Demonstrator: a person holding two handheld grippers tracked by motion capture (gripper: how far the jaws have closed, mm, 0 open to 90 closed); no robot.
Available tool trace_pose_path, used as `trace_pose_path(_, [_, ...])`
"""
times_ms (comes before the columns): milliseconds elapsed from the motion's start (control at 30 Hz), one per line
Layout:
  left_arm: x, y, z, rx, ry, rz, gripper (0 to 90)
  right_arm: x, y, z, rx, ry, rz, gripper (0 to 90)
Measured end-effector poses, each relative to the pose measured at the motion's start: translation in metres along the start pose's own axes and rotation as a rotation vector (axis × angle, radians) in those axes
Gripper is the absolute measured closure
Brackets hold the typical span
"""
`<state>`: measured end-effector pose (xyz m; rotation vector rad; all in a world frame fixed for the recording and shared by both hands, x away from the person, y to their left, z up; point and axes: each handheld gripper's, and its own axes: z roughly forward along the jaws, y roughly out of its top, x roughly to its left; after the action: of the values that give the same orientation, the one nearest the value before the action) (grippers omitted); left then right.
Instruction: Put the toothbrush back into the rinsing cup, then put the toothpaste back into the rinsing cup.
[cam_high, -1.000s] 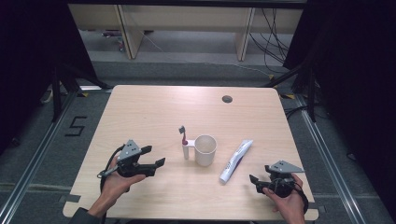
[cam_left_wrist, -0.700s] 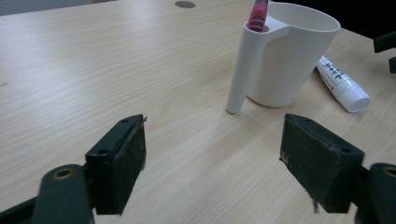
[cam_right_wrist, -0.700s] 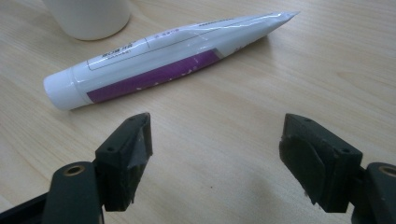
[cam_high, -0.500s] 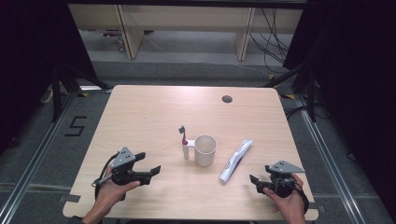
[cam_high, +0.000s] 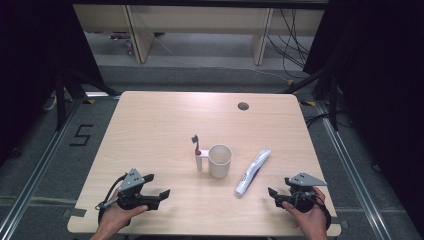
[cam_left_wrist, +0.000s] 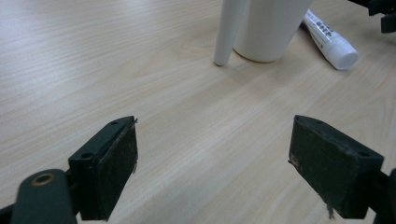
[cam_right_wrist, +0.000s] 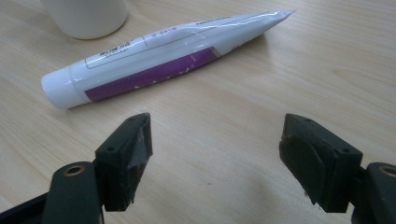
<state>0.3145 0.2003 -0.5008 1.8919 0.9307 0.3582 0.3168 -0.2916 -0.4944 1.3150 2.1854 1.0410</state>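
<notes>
Toothpaste tube, white plastic with a purple band (cam_high: 252, 172), lies flat on the pale wood-grain table (cam_high: 160, 130), just right of the mug and apart from it, capped end toward the person, crimped tail pointing away. In the right gripper view it (cam_right_wrist: 159, 60) lies slantwise just ahead of the jaws, not touching them.

Table is the biggest thing, bare wood with a small dark round grommet hole (cam_high: 243, 106) near the far edge. White cylindrical mug (cam_high: 220, 160) stands upright mid-table; white toothbrush with dark bristles (cam_high: 197, 150) stands upright against its left side.

Left gripper (cam_high: 152, 189), near the front left edge, jaws wide and empty, having just been opening; it looks at bare wood with the mug base (cam_left_wrist: 268, 28) farther off. Right gripper (cam_high: 276, 196), near the front right edge, jaws spread and empty.

Handling, judged: tube is light, soft, squashes under pressure and is a bit slick. Best taken across the firmer body near the cap, gently; the flat tail would flop.
</notes>
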Motion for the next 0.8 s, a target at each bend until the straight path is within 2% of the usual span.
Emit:
trace_pose_path(33, [0.0,-0.001,-0.001,-0.004,-0.007,0.0,15.1,-0.002,0.001,0.0,-0.006,-0.011,-0.033,26.3])
trace_pose_path(67, [-0.001,-0.001,-0.003,-0.006,-0.002,0.001,15.1,-0.001,0.001,0.0,-0.01,-0.011,-0.031,26.3])
trace_pose_path(100, [-0.001,-0.002,-0.004,-0.006,-0.002,0.001,15.1,0.002,0.0,0.001,-0.002,0.007,-0.003,26.3])
trace_pose_path(167, [-0.002,-0.003,-0.005,-0.006,0.006,-0.008,15.2,0.003,0.001,0.0,0.004,0.015,0.018,26.3])
trace_pose_path(200, [-0.001,-0.004,-0.005,-0.001,0.006,-0.003,15.2,0.0,0.001,0.001,-0.006,0.019,-0.007,26.3])
trace_pose_path(367, [-0.002,-0.007,-0.001,0.021,0.024,0.01,15.5,0.002,0.002,-0.001,-0.011,0.02,-0.016,29.2])
trace_pose_path(400, [-0.002,-0.007,0.0,0.022,0.022,0.01,15.5,0.002,0.003,0.0,-0.027,0.014,-0.033,30.4])
trace_pose_path(433, [-0.002,-0.008,0.001,0.032,0.024,0.021,15.5,0.005,0.003,0.0,-0.021,0.047,-0.002,32.2])
trace_pose_path(500, [-0.002,-0.009,0.002,0.042,0.023,0.029,15.5,0.005,0.006,-0.001,-0.051,0.058,-0.04,35.5])
trace_pose_path(567, [-0.003,-0.01,0.003,0.044,0.021,0.032,15.6,0.008,0.009,-0.002,-0.056,0.076,-0.044,38.5])
trace_pose_path(633, [-0.002,-0.01,0.003,0.044,0.027,0.034,15.6,0.014,0.011,-0.002,-0.047,0.109,-0.013,43.8])
trace_pose_path(667, [-0.002,-0.011,0.004,0.045,0.026,0.035,15.7,0.015,0.013,-0.001,-0.057,0.111,-0.041,45.5])
trace_pose_path(700, [-0.001,-0.012,0.003,0.043,0.028,0.034,15.7,0.018,0.015,0.0,-0.057,0.114,-0.035,46.9])
trace_pose_path(733, [-0.001,-0.012,0.003,0.045,0.032,0.034,15.7,0.019,0.017,0.001,-0.067,0.126,-0.05,49.8])
trace_pose_path(767, [-0.001,-0.012,0.002,0.048,0.032,0.038,15.7,0.023,0.019,0.0,-0.066,0.131,-0.034,52.0])
trace_pose_path(800, [-0.001,-0.012,0.002,0.043,0.033,0.032,15.7,0.024,0.021,0.0,-0.074,0.131,-0.059,54.1])
